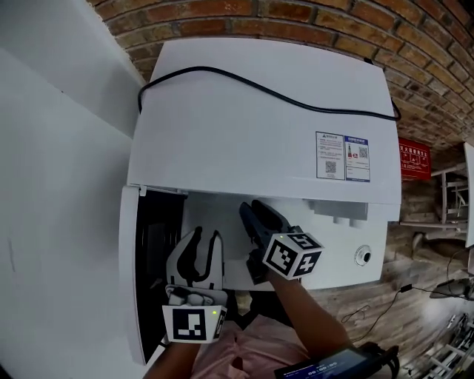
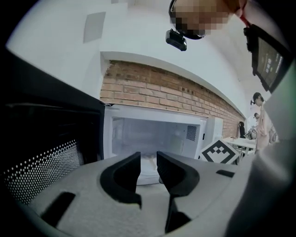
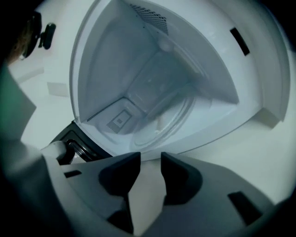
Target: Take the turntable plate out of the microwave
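Note:
The white microwave (image 1: 259, 126) stands with its door (image 1: 129, 274) swung open to the left. The glass turntable plate (image 3: 162, 118) lies flat on the cavity floor; in the left gripper view a strip of the plate (image 2: 147, 167) shows through the gap of the jaws. My left gripper (image 1: 206, 235) hovers in front of the opening, open, with nothing between its fingers (image 2: 127, 173). My right gripper (image 1: 252, 209) is at the cavity mouth, rolled to one side, open and empty (image 3: 150, 157). Neither gripper touches the plate.
A black cable (image 1: 266, 90) lies across the microwave's top. A brick wall (image 1: 296, 22) is behind and a white wall to the left. The control knob (image 1: 362, 256) sits on the front panel at the right. The dark door (image 2: 41, 152) stands close to my left gripper.

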Demonstrator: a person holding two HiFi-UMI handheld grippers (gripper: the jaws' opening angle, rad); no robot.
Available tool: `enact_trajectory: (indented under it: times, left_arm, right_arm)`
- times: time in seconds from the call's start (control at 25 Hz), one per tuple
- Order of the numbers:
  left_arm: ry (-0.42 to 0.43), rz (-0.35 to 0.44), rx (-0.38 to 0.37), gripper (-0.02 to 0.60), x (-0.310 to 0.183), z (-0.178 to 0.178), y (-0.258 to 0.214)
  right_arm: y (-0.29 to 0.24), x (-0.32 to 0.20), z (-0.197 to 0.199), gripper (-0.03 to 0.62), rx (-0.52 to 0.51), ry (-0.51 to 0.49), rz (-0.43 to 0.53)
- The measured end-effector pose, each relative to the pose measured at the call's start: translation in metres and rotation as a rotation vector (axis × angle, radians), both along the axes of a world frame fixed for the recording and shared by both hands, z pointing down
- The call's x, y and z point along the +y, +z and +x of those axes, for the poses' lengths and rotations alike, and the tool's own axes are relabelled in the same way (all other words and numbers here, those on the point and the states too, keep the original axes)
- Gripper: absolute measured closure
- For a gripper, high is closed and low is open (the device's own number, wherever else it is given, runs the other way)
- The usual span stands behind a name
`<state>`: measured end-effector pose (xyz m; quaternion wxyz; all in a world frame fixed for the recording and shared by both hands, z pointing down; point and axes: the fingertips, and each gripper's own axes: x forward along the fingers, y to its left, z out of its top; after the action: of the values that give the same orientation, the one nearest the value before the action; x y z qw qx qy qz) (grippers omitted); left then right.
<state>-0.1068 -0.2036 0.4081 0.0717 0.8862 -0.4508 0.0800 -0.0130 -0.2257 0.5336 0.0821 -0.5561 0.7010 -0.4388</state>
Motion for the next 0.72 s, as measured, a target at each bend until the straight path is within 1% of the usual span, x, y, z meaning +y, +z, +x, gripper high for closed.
enact_trajectory:
  times: [0.2, 0.4, 0.48, 0.6, 0.72]
  left_arm:
    - [-0.006, 0.0, 0.001, 0.465, -0.003, -0.005, -0.003]
    - [-0.019, -0.005, 0.003, 0.465, -0.008, -0.013, -0.004]
    - [-0.026, -0.008, 0.004, 0.465, -0.01, -0.016, -0.004]
    - [-0.033, -0.009, 0.006, 0.465, -0.012, -0.018, -0.005]
    - [-0.034, -0.012, 0.008, 0.465, -0.013, -0.017, -0.004]
  right_arm:
    - [0.003, -0.01, -0.008, 0.411, -0.203, 0.035, -0.034]
    - [0.002, -0.012, -0.006, 0.411, -0.373, 0.114, -0.069]
    - [0.002, -0.012, -0.004, 0.422, -0.424, 0.138, -0.099]
    - [0.004, -0.011, -0.003, 0.465, -0.503, 0.169, -0.146]
    - [0.008, -0.012, -0.001, 0.465, -0.597, 0.206, -0.178]
